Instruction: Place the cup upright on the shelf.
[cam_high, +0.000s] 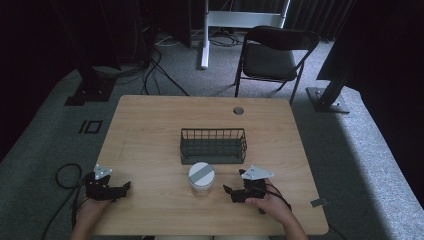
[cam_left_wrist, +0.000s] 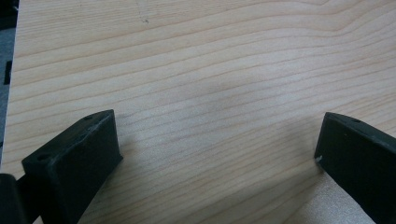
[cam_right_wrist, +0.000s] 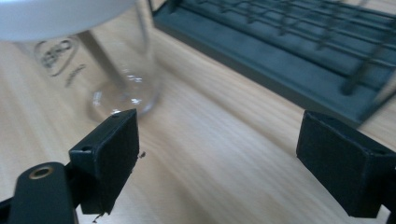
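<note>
The left tongs (cam_high: 125, 186) rest gaping and empty on the tabletop (cam_high: 150, 130), the lidded clear jar (cam_high: 201, 177) stands untouched before the wire basket (cam_high: 213, 145), and the right tongs (cam_high: 228, 190), likewise spread, sit just beside it, so nothing looks begun.
</note>
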